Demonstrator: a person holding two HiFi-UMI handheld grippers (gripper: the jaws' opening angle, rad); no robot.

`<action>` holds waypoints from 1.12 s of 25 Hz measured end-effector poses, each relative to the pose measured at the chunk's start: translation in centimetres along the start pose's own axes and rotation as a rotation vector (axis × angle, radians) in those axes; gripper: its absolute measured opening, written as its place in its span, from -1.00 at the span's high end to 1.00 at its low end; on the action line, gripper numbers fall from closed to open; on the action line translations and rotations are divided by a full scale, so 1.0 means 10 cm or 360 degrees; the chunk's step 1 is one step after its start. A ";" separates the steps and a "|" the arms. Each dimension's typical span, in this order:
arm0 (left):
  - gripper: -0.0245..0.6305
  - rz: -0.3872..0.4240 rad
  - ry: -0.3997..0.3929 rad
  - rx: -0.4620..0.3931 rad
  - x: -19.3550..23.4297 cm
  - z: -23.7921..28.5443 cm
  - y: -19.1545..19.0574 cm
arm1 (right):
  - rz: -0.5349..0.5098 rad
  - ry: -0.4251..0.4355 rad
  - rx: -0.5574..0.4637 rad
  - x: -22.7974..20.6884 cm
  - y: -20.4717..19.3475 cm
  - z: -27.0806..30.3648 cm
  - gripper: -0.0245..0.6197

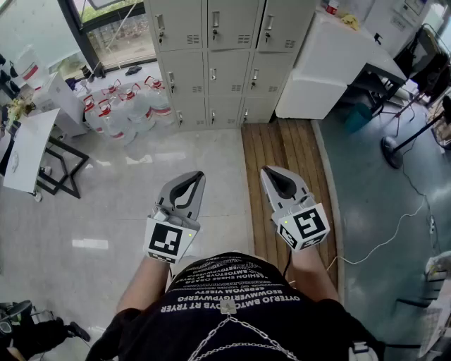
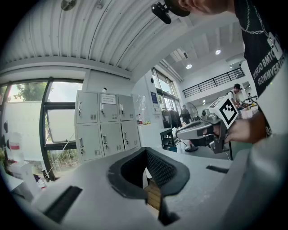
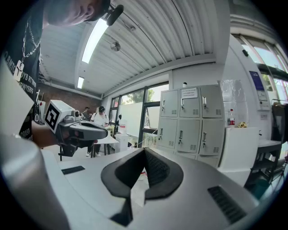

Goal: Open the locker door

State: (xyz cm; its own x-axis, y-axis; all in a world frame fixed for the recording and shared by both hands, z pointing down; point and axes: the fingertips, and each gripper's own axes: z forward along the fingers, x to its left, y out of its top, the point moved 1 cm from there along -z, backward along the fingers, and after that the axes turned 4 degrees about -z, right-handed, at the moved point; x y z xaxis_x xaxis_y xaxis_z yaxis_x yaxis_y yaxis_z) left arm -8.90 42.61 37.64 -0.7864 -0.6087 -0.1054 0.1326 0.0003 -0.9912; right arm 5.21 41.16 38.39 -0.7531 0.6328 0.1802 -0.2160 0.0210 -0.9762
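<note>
Two grippers show in the head view, held low in front of the person (image 1: 232,303). The left gripper (image 1: 199,176) and the right gripper (image 1: 266,170) sit side by side, a little apart, both pointing at the lockers (image 1: 211,56). The lockers are well ahead of the tips, across the floor (image 1: 176,155), and they all look closed. I think that is too far to reach a handle (image 1: 215,20), so the grippers are held level and ready.

In the left gripper view, the left gripper (image 2: 146,149) has its jaws pressed together at the tips, with nothing caught between them. The lockers (image 2: 105,126) stand ahead and a bit to its left. The right gripper (image 2: 180,133) floats off to its right.

In the right gripper view, the right gripper (image 3: 144,150) is clenched too, and empty. The lockers (image 3: 189,119) stand ahead and to its right. Clenched jaws cannot take a handle, so they likely must open first.
</note>
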 end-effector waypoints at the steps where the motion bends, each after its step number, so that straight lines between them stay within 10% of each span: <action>1: 0.93 -0.0007 0.0008 0.0003 -0.03 0.04 0.00 | 0.0000 -0.0001 0.0001 -0.05 -0.02 -0.02 0.94; 28: 0.93 -0.0146 0.0119 0.0077 0.04 0.56 -0.24 | 0.0182 0.0007 0.0069 -0.63 -0.54 0.10 0.94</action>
State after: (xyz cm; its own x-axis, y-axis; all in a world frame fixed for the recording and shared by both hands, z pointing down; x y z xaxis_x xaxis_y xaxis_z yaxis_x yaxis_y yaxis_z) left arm -6.11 37.94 40.43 -0.8392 -0.5434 -0.0222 0.0859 -0.0920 -0.9920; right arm 10.46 36.28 42.61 -0.7714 0.6327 0.0675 -0.1558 -0.0850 -0.9841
